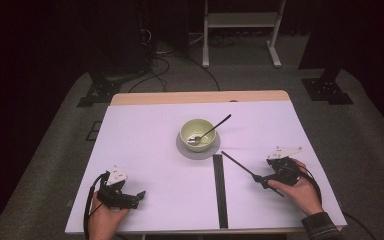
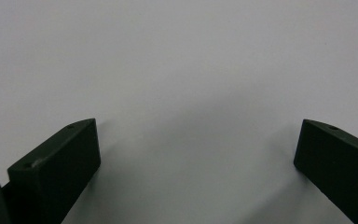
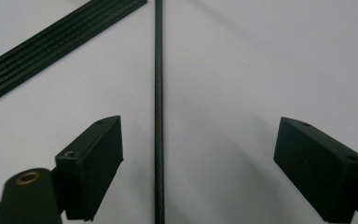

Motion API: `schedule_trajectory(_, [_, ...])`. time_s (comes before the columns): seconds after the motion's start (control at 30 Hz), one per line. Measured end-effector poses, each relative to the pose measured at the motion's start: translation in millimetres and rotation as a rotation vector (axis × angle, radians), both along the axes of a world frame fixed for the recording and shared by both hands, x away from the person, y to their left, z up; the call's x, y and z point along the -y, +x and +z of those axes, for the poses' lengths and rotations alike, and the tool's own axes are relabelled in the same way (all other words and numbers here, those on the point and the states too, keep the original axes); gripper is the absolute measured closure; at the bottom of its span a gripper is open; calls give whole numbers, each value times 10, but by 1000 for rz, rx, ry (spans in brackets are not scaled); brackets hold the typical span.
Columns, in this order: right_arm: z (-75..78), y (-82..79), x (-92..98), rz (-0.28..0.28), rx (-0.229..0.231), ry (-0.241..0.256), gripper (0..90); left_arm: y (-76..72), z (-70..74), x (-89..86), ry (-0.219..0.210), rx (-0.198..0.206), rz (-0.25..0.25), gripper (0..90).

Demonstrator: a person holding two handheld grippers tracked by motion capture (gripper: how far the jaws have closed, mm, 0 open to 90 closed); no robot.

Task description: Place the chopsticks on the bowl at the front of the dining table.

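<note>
Down at the near edge, the left gripper rests on the white table, jaws spread wide with nothing between them. Across to the right gripper: jaws wide apart too, and the thin black rod runs straight ahead between them, nearer the left jaw, untouched. Up left of it lies the black ribbed strip.
</note>
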State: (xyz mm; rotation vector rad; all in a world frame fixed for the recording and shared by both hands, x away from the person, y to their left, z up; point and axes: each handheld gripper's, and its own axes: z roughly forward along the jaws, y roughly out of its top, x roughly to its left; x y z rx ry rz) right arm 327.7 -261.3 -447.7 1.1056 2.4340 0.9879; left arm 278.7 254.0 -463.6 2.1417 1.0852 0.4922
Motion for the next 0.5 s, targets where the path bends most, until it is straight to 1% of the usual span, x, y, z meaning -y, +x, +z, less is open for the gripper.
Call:
schedule_trajectory(0.33, [10, 46, -79, 14, 3, 2, 160, 0, 0, 0, 0, 0, 0, 0])
schedule_trajectory(0.37, [12, 50, -86, 14, 2, 1, 171, 0, 0, 0, 0, 0, 0, 0])
schedule_trajectory(0.4, [13, 53, -90, 15, 3, 2, 201, 0, 0, 0, 0, 0, 0, 0])
schedule_trajectory(0.5, [21, 64, -104, 17, 8, 7, 220, 0, 0, 0, 0, 0, 0, 0])
